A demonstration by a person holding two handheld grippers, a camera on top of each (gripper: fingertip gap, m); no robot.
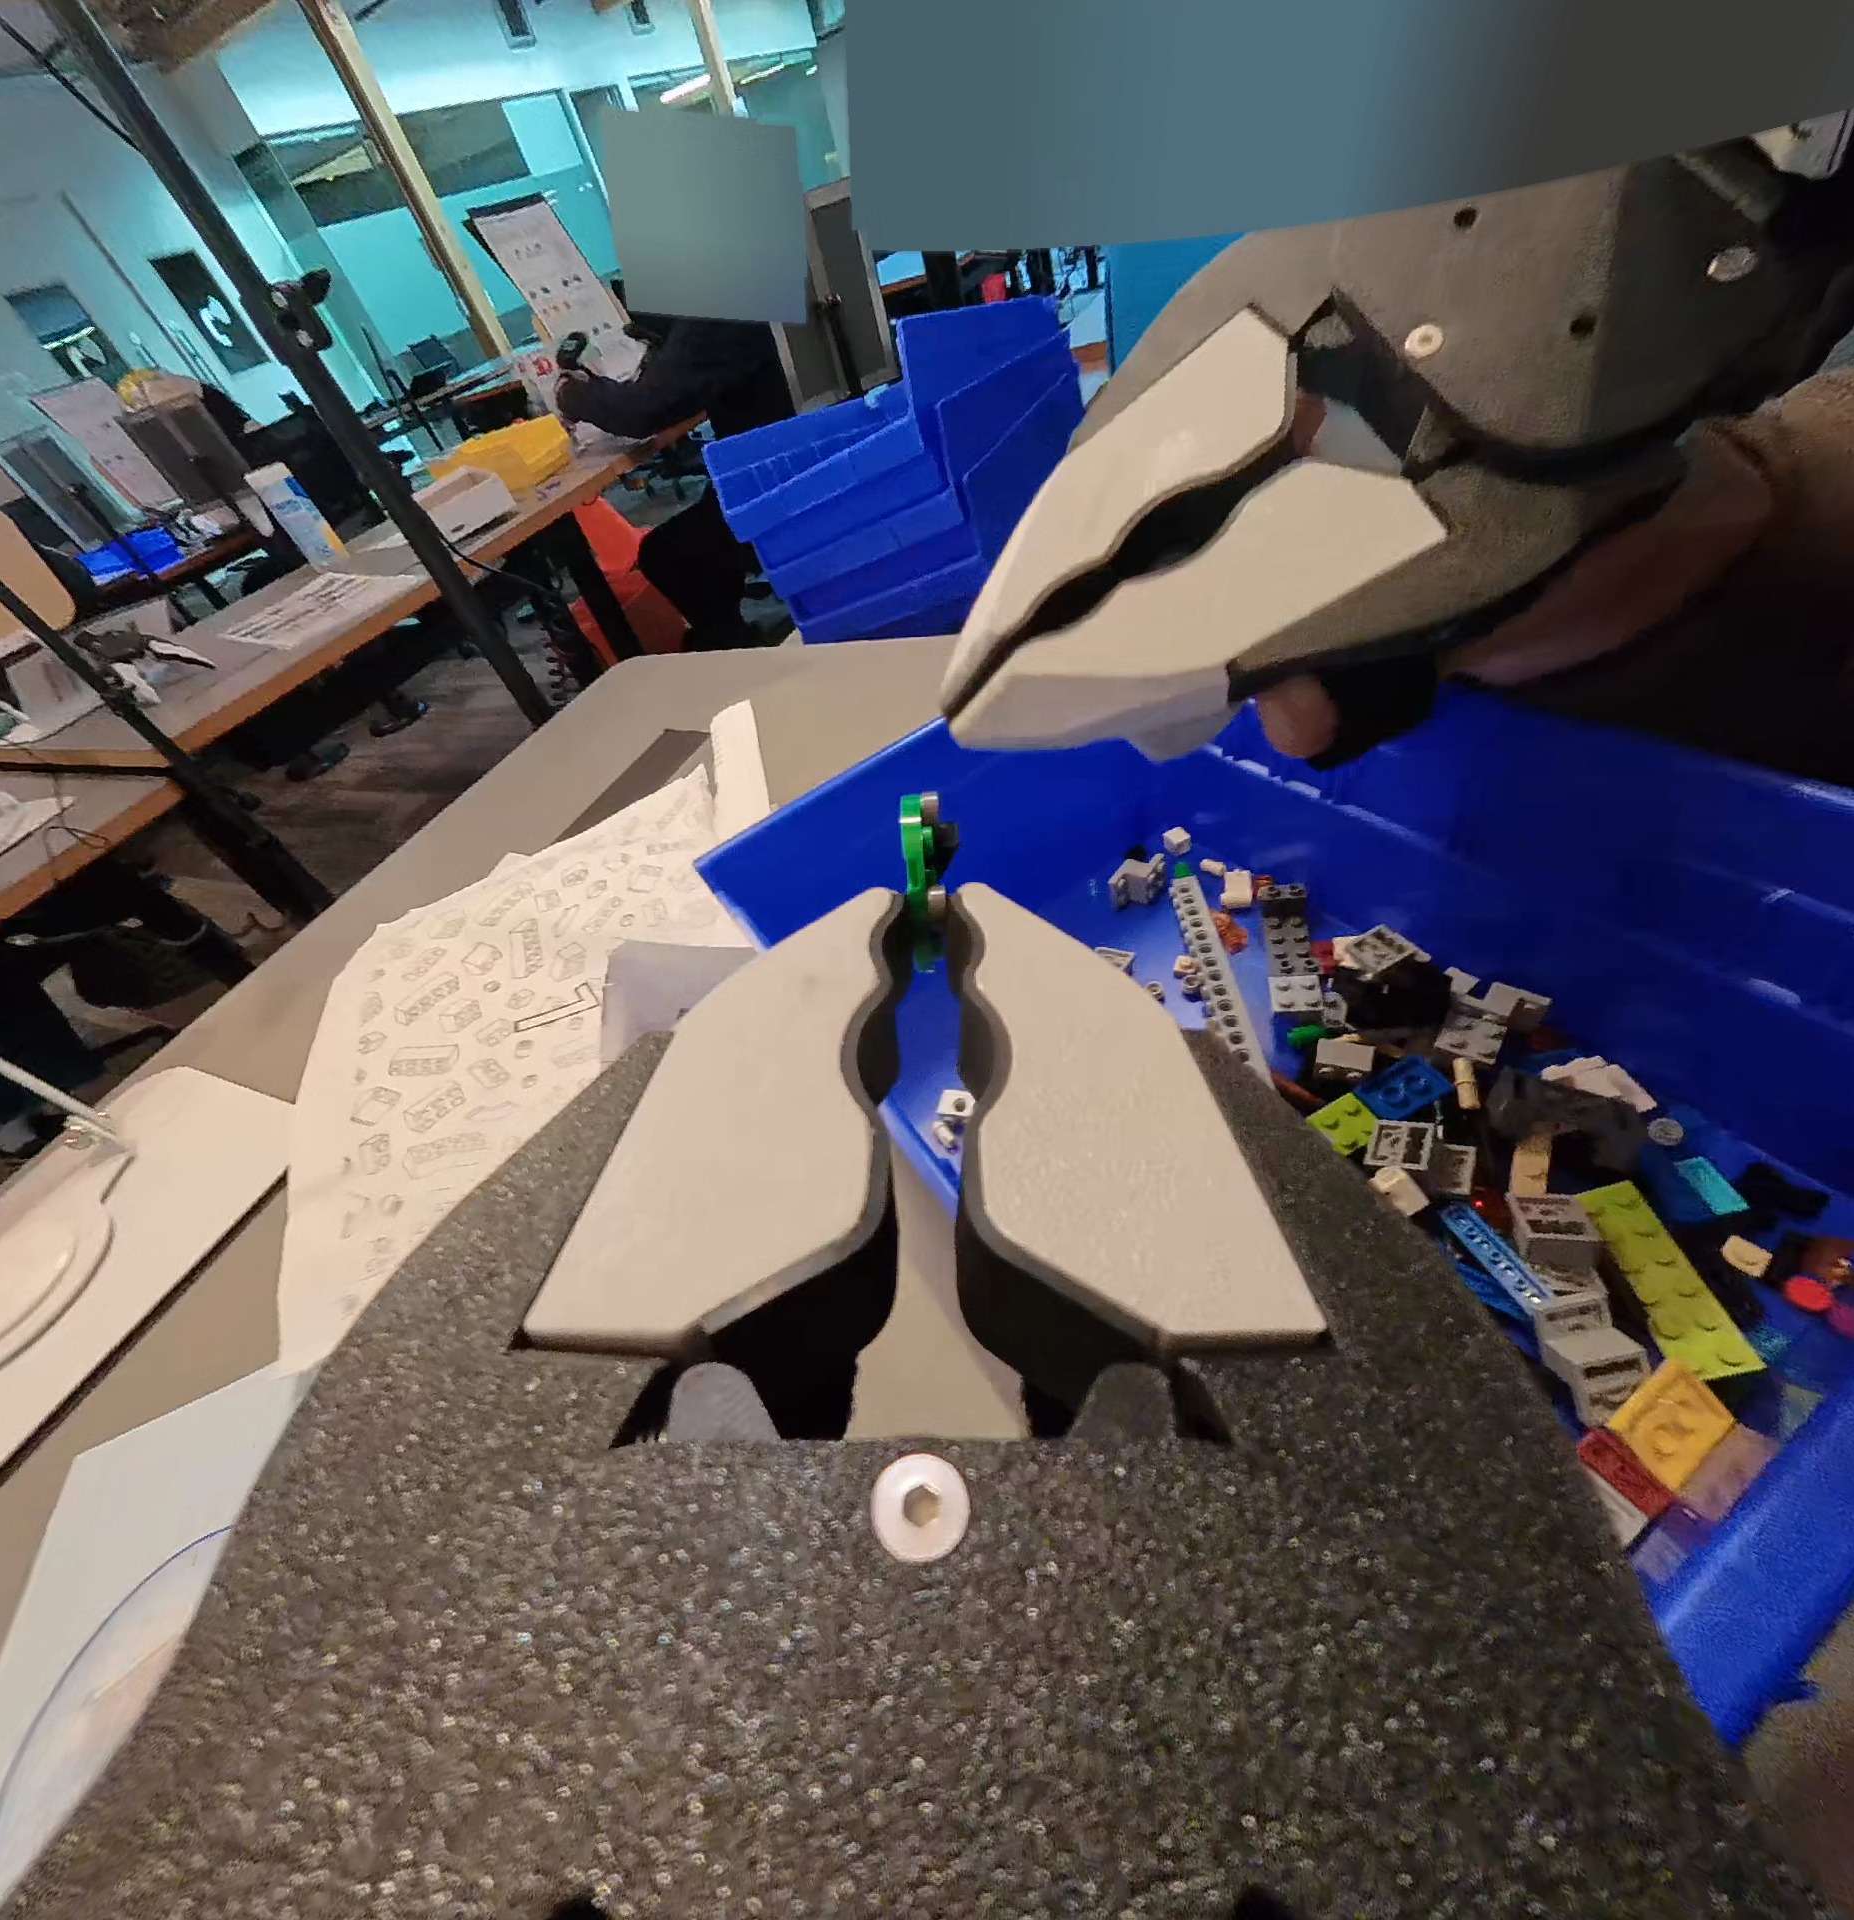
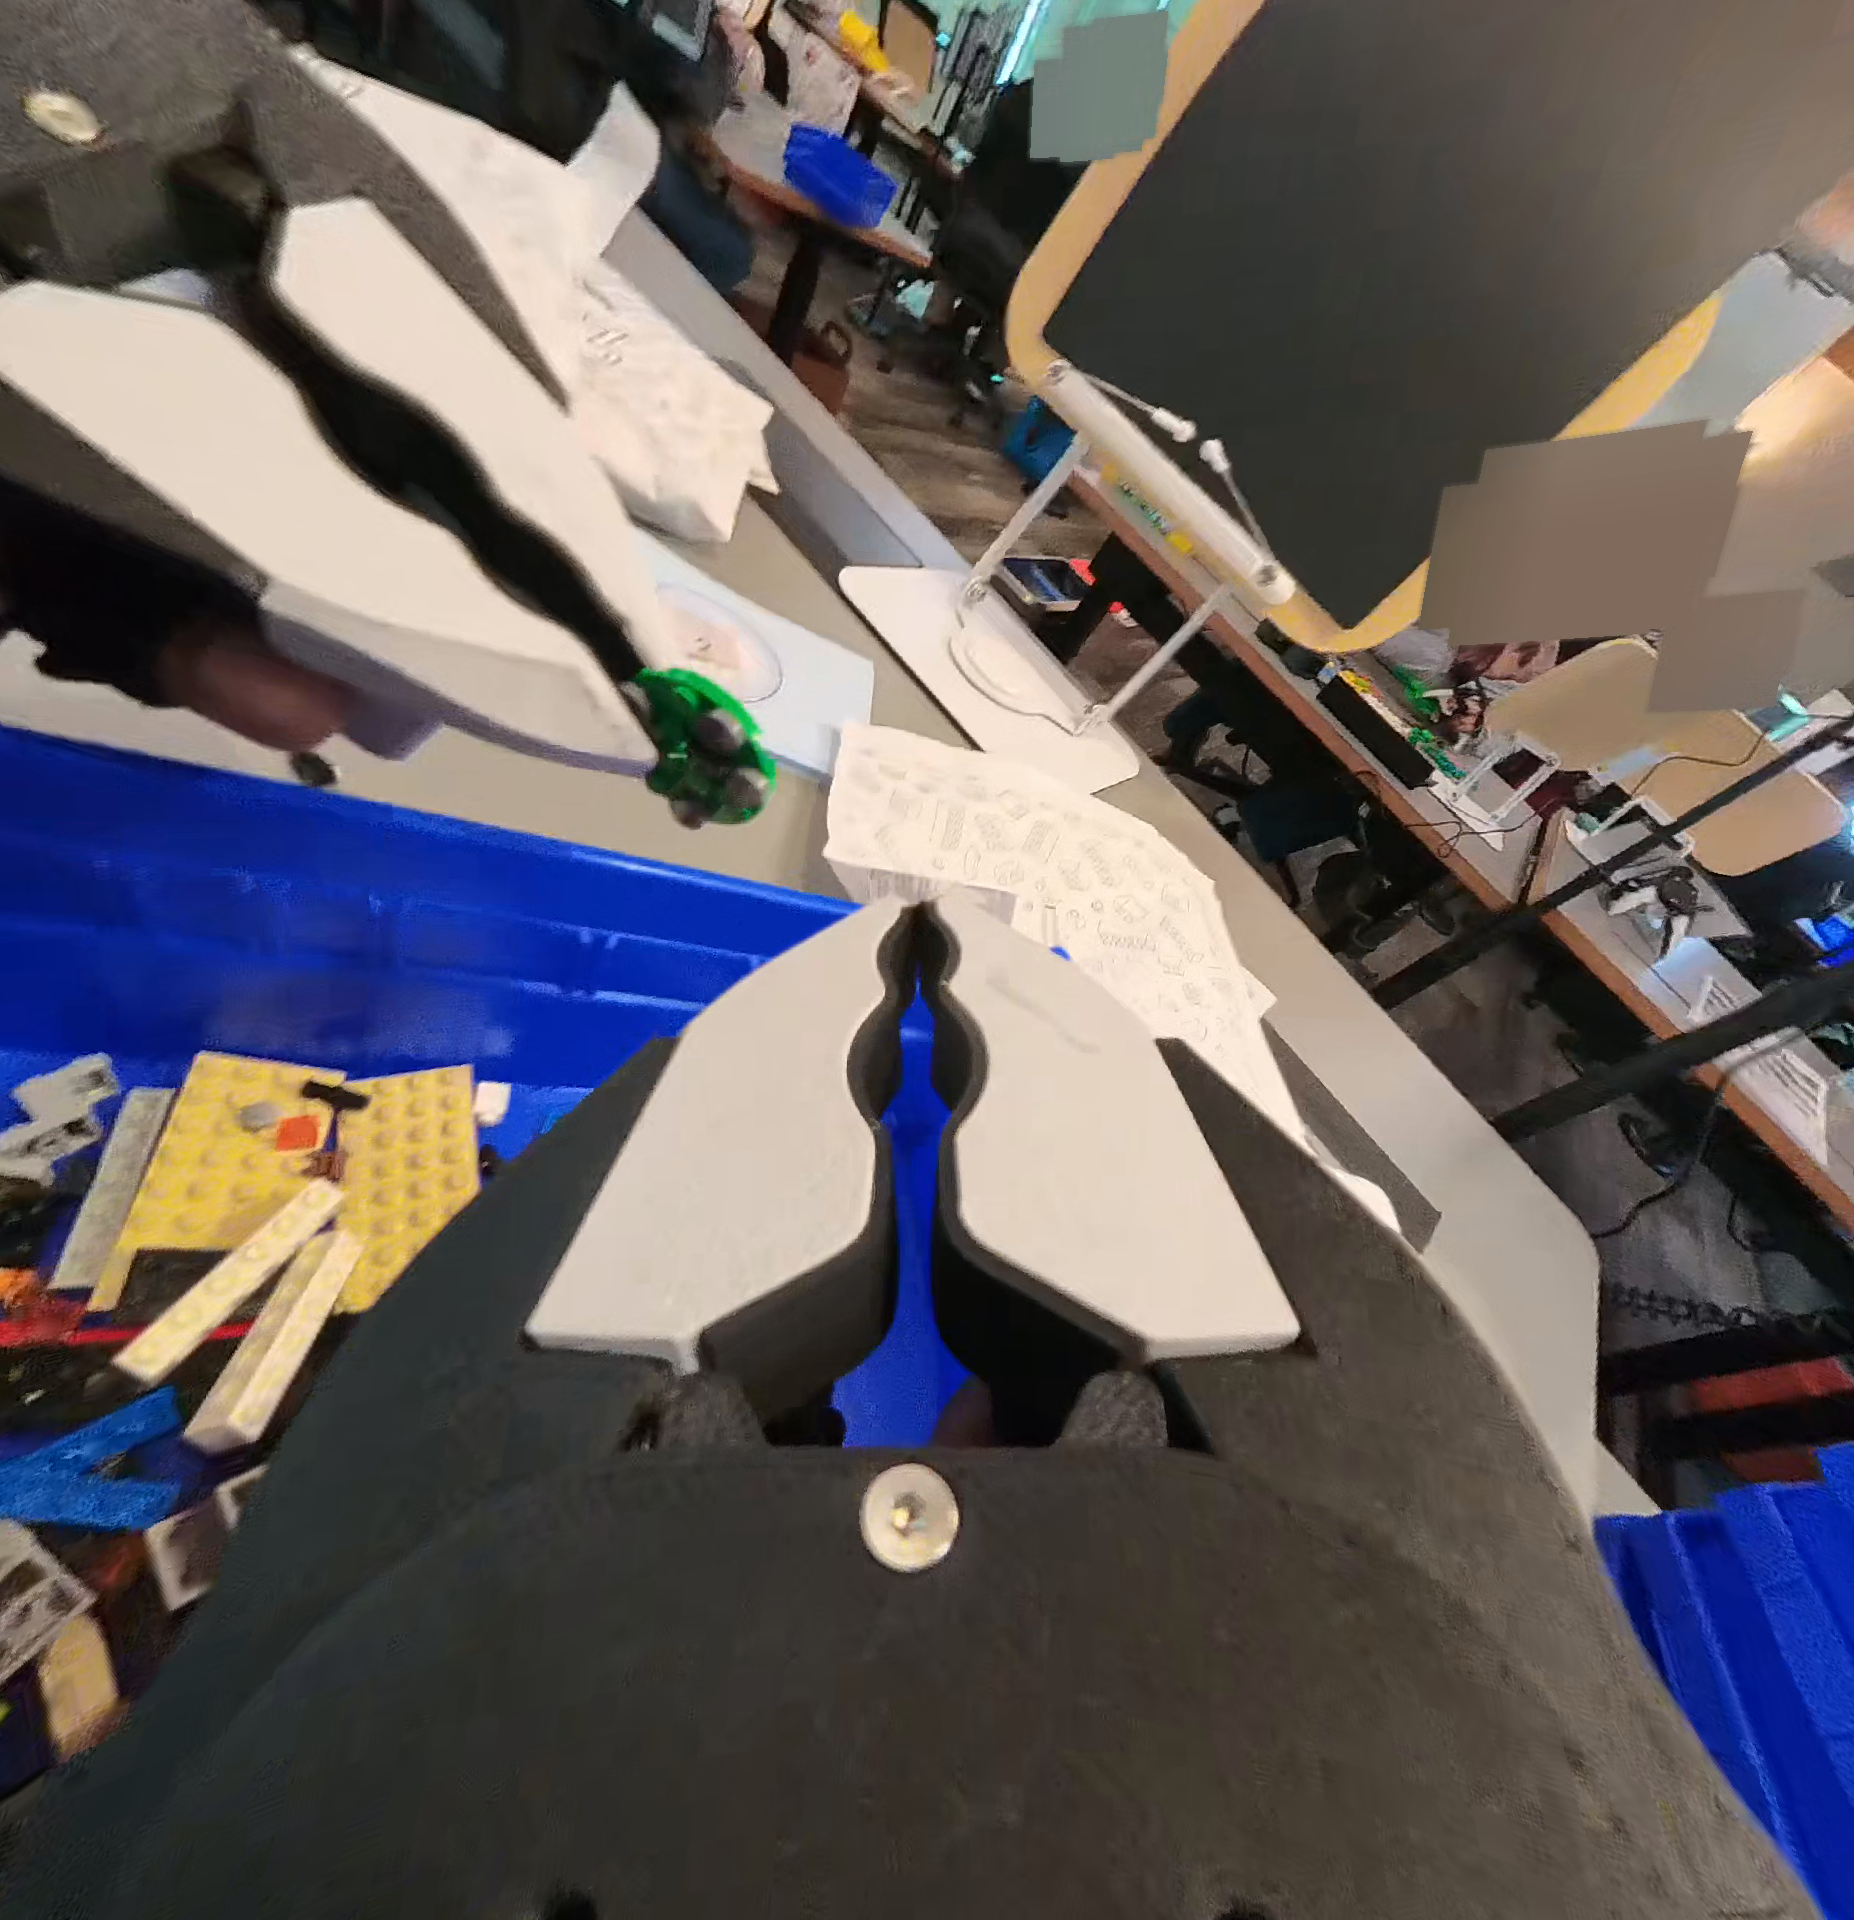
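The left gripper point(image 1: 928, 902), centre of the left wrist view, pinches a small green round plate point(image 1: 915, 852) w/ grey studs on it. The plate stands on edge, most of it sticking up past the fingertips point(image 1: 881, 914), both pads pressed on its lower part. In the right wrist view the same piece sits at centre left, at the tip of the left gripper, above the bin's far wall.

The right gripper point(image 2: 918, 914), centre of its own view, has its 2 tips pressed together w/ nothing between them. In the left wrist view it hangs at upper right, above the bin's rim, apart from the green plate.

Below both is a blue bin point(image 1: 798, 862), right half of the left view, w/ loose bricks point(image 1: 1474, 1122) in grey, black, lime, yellow and blue piled on its floor. A yellow studded plate point(image 2: 268, 1143) lies at lower left of the right view. Just beside the bin, on the grey table point(image 1: 632, 707), lies a white sheet printed w/ brick drawings point(image 1: 455, 1018).
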